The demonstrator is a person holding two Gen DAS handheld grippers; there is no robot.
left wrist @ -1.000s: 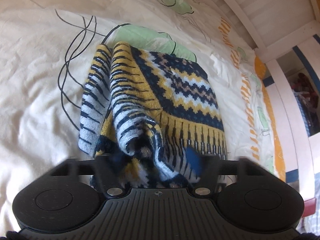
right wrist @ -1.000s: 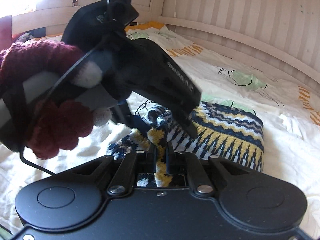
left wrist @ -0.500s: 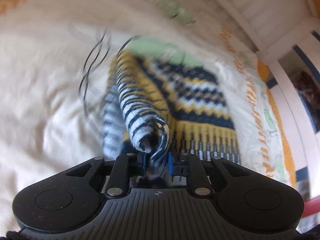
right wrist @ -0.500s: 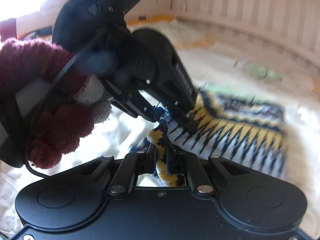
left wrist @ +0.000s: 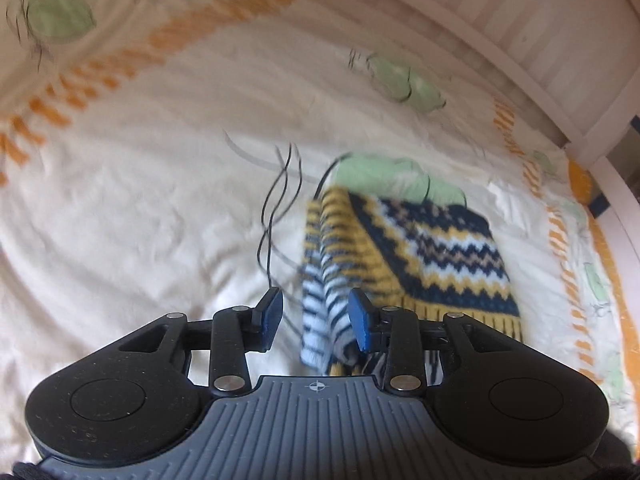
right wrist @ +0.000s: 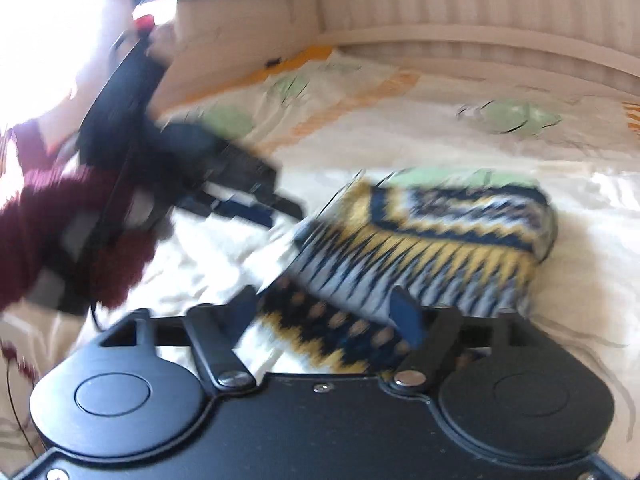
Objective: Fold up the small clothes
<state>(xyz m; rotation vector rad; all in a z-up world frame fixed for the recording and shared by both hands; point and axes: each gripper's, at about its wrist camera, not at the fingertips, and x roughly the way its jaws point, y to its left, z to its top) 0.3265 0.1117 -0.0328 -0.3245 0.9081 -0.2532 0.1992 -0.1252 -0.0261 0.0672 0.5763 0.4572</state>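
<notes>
A small knitted sweater (left wrist: pixel 420 248) with navy, yellow and white zigzag bands lies folded on the bed sheet (left wrist: pixel 140 220). My left gripper (left wrist: pixel 316 318) is open just above its near left edge, with a striped fold lying loose between the blue pads (left wrist: pixel 362 324). In the right wrist view the sweater (right wrist: pixel 420 252) lies in front of my right gripper (right wrist: pixel 332 316), which is open over the sweater's near end. The left gripper's black body (right wrist: pixel 224 184) shows there at the left, held by a hand in a maroon sleeve. Both views are blurred by motion.
The cream sheet has green leaf prints (left wrist: pixel 400 176) and orange stripes. A white slatted bed frame (left wrist: pixel 500 20) runs along the far side and right. A bright window (right wrist: pixel 40 40) glares at the left of the right wrist view.
Both grippers were shut on the sweater's edge and have opened and let it go. The left gripper has pulled back and to the left; the sweater has dropped onto the bed.
</notes>
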